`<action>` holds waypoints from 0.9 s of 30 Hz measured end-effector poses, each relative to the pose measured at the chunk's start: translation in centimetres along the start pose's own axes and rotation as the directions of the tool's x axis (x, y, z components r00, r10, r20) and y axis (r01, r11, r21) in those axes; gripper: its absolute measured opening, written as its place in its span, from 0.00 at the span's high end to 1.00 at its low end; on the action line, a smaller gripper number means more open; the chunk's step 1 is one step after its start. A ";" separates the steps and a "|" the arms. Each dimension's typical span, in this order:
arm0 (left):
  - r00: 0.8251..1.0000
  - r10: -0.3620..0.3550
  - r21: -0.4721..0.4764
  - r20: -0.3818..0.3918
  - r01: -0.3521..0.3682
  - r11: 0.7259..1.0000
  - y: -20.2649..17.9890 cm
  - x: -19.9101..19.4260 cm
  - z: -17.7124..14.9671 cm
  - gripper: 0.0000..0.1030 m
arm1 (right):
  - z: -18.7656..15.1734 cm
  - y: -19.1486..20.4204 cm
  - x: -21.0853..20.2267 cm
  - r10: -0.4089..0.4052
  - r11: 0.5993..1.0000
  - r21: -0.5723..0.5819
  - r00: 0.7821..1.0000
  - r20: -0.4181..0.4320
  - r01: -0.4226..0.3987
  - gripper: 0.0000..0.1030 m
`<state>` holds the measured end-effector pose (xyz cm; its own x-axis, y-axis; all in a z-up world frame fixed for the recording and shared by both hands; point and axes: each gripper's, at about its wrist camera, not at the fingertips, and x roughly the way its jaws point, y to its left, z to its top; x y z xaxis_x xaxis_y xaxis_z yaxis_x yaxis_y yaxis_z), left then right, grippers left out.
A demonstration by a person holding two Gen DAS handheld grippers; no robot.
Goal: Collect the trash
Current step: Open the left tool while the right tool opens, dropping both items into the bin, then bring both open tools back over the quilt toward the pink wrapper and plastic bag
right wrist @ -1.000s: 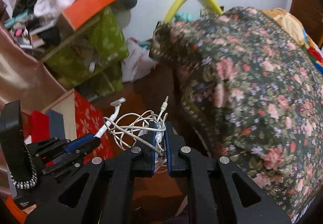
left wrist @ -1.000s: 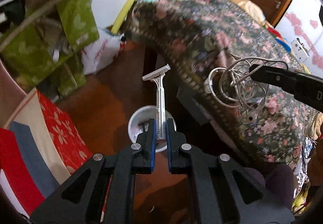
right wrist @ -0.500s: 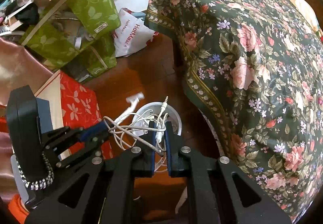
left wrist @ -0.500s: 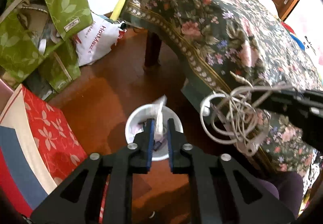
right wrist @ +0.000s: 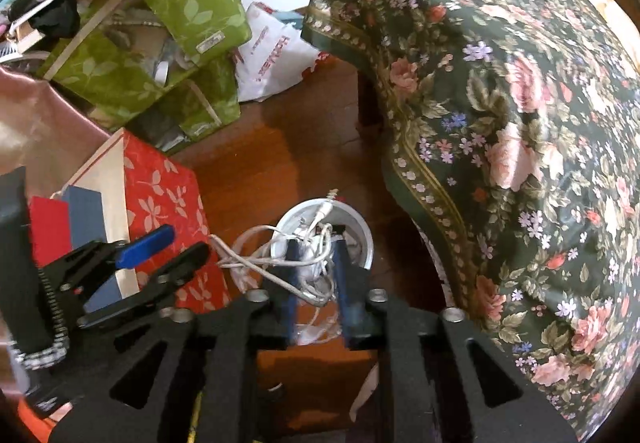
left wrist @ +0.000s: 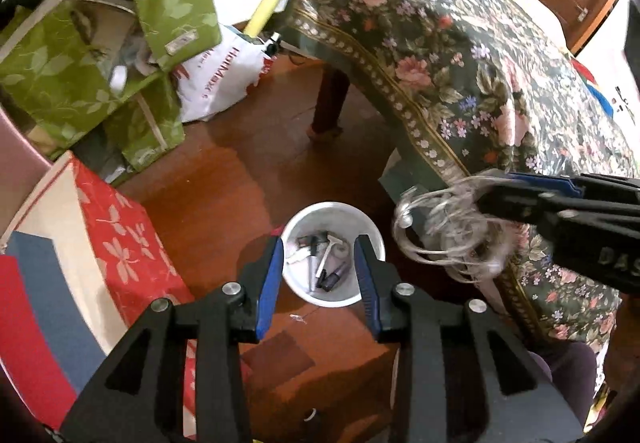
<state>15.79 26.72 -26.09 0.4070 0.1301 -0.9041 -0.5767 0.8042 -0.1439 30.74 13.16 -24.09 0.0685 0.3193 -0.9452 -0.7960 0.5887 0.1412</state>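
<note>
Below spread left jaws, razor (left wrist: 328, 249) in bin (left wrist: 370, 239) (right jaws around earphones (right wrist: 296, 263)).

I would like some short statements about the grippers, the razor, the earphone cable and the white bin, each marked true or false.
1. The left gripper is open with nothing between its fingers. True.
2. The razor lies on the floor beside the white bin. False: it lies inside the bin.
3. The right gripper has the tangled earphone cable between its fingers. True.
4. The earphone cable already lies at the bottom of the bin. False: it hangs at the right gripper.
5. The bin stands on the flowered cloth. False: it stands on the wooden floor.
</note>
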 end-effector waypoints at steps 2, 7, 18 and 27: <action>1.000 0.008 0.003 0.015 -0.008 1.000 0.2 -0.9 -0.1 0.66 | 0.2 0.3 0.2 -0.002 1.000 -0.005 1.000 -0.006 0.002 0.56; 0.999 0.007 0.020 0.052 -0.009 1.000 -0.1 -3.3 -0.1 0.66 | -0.2 1.0 -0.5 0.008 0.999 -0.034 1.000 -0.014 -0.009 0.54; 0.986 -0.026 0.079 0.162 0.013 0.997 -4.7 -8.5 0.3 0.66 | -3.1 -0.2 -7.7 -0.067 0.996 -0.056 0.989 0.133 0.075 0.54; 0.963 -0.098 0.212 0.252 0.044 0.976 -12.6 -13.3 1.0 0.66 | -6.1 -5.6 -15.5 -0.144 0.989 0.062 0.949 0.281 0.132 0.54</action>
<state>18.32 15.44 -11.91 0.6269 0.1925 -0.7549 -0.3949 0.9138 -0.0950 30.42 0.40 -12.02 0.3486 0.4270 -0.8344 -0.7411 0.6705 0.0335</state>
